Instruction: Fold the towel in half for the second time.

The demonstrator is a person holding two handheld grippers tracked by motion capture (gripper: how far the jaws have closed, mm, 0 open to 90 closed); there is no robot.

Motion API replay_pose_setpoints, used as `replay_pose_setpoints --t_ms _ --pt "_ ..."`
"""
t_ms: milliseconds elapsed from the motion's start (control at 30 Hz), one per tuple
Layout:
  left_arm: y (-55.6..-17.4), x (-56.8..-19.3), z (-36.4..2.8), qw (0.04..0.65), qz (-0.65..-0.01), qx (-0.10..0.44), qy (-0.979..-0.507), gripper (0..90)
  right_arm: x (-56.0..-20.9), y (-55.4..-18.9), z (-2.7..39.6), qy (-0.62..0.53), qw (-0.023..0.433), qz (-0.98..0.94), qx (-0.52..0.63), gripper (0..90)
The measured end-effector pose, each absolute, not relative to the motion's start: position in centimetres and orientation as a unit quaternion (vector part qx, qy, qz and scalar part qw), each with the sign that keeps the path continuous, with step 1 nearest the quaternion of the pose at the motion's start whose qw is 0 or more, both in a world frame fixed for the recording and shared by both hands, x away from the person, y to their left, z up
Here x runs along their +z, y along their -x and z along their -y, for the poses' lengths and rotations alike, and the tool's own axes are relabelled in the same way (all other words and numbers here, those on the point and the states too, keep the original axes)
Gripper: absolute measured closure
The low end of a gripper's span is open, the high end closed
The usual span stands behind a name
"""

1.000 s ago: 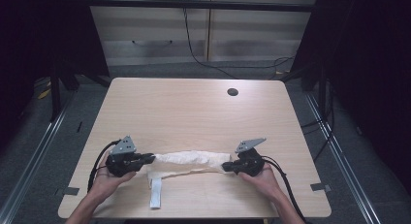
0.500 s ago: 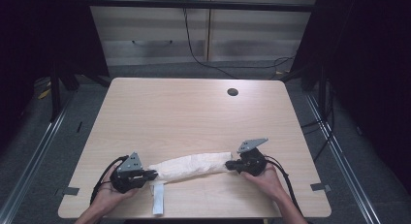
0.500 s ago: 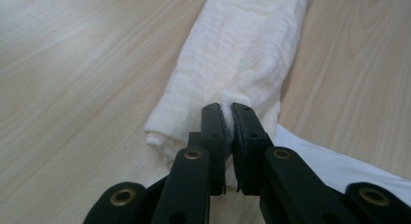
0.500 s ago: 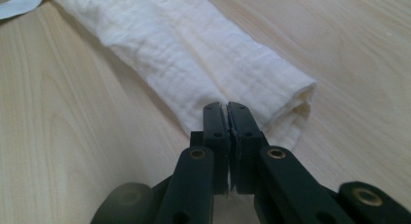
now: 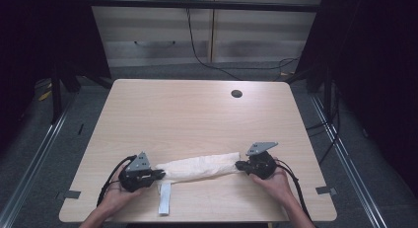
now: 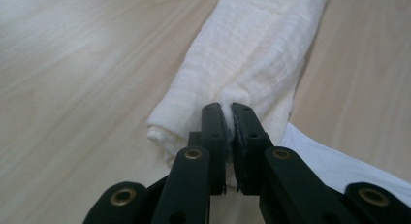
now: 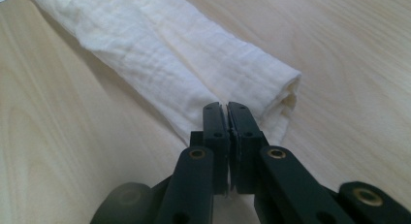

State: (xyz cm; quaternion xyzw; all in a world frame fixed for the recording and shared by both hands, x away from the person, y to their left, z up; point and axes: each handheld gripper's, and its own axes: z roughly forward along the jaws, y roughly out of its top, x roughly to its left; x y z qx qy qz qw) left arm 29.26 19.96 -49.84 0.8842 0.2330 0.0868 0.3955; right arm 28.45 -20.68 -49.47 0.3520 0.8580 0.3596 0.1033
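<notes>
A lab recording bay is suggested by a bare wooden counter point(image 5: 197, 119), black curtains point(image 5: 374, 65), floor rails point(image 5: 29, 164) and trailing cables point(image 5: 197, 40).

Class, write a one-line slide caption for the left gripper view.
Left gripper pinches a fold at one end of a rolled white cloth lying on a wooden table.

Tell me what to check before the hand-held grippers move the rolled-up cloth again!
1. Left hand-held gripper pinches the cloth: ok, fabric shows between its jaws.
2. Right hand-held gripper pinches the other end: ok, jaws shut at the cloth's edge.
3. Cloth rolled up: ok, one long roll.
4. Cloth on the table: ok, near the front edge.
5. White strip free of the cloth: cannot tell, its top end runs under the roll.
</notes>
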Motion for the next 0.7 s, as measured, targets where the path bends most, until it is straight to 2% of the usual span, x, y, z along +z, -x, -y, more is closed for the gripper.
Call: replay_pose_setpoints --t_ms 67,200,400,567,633,700 --pt "-30.3 -49.9 -19.6 0.393 -0.233 0.102 -0.884 84.6 -49.5 -28.6 20.8 -0.359 0.106 -0.855 0.360 87.9" --pt "-32.1 -50.1 -19.3 0.401 -0.252 0.099 -0.875 84.6 -49.6 -28.7 20.9 -0.368 0.107 -0.850 0.362 87.9" --pt "-31.7 -50.1 -19.3 0.397 -0.239 0.106 -0.880 84.2 -49.6 -27.7 21.4 -0.374 0.106 -0.845 0.367 86.8" --pt "-31.6 -50.1 -19.5 0.408 -0.251 0.092 -0.873 82.4 -49.5 -27.0 21.7 -0.375 0.103 -0.845 0.368 81.9" --pt "-31.4 -50.0 -19.6 0.411 -0.249 0.088 -0.873 78.3 -49.5 -26.9 21.9 -0.376 0.095 -0.843 0.374 79.2" --pt "-31.3 -49.9 -19.8 0.414 -0.255 0.079 -0.870 73.7 -49.5 -26.9 22.0 -0.383 0.099 -0.843 0.366 72.1"
